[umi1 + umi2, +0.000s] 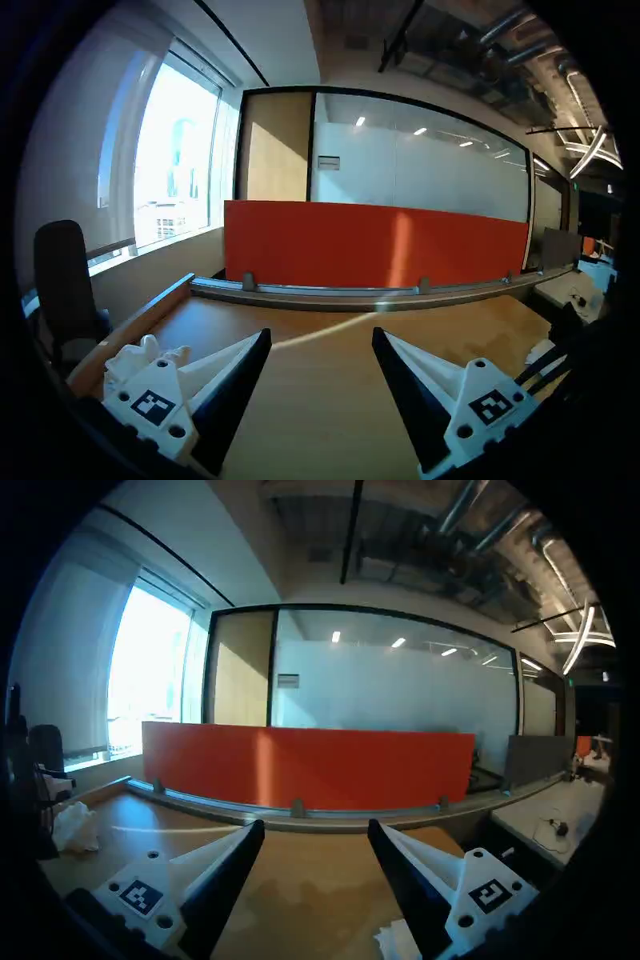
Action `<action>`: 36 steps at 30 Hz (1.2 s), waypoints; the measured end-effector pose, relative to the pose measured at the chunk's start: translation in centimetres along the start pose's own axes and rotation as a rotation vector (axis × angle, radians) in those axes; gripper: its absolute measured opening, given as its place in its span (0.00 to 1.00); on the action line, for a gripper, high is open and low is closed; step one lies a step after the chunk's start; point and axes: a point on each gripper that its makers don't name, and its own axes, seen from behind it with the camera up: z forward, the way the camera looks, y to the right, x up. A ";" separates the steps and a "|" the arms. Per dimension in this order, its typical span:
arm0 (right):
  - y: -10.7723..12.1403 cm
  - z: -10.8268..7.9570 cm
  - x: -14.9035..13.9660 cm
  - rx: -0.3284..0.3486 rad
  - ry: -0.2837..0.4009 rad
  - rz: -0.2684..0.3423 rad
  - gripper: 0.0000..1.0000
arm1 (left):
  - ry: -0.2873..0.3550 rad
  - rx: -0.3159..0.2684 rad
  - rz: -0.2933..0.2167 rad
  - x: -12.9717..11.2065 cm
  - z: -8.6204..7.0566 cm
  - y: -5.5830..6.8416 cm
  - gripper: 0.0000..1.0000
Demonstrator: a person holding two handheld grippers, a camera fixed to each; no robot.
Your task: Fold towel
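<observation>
"Tools?"
"My left tool (320, 331) and right tool (316, 822) both gape, empty, over the worktop (320, 416)."
"Towel?"
"A white towel (394, 944) at six o'clock, beside my right tool."

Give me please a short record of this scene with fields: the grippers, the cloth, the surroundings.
left gripper: open, empty, over wooden desk
right gripper: open, empty
white cloth: crumpled, on the desk, far left in right gripper view
orange partition: upright along the desk's far edge
folding: not begun
</observation>
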 end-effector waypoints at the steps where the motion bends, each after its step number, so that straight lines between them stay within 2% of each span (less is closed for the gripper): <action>1: -0.3 0.0 -0.1 0.002 -0.002 0.002 1.00 | 0.001 0.000 0.001 0.0 0.0 -0.1 0.93; 8: -0.9 -0.4 0.0 0.005 -0.009 0.020 1.00 | 0.013 0.007 0.001 0.2 -0.3 -0.5 0.94; 24: -2.8 -0.6 1.2 0.016 -0.004 -0.005 1.00 | 0.081 0.023 0.000 1.2 -1.0 -0.9 0.94; 29: -3.3 -0.7 0.7 0.021 -0.011 -0.001 1.00 | 0.103 0.018 0.024 0.2 -1.1 -1.3 0.93; 36: -4.0 -0.7 0.1 0.024 -0.014 0.016 1.00 | 0.128 0.039 0.061 -2.6 -0.9 -2.6 0.93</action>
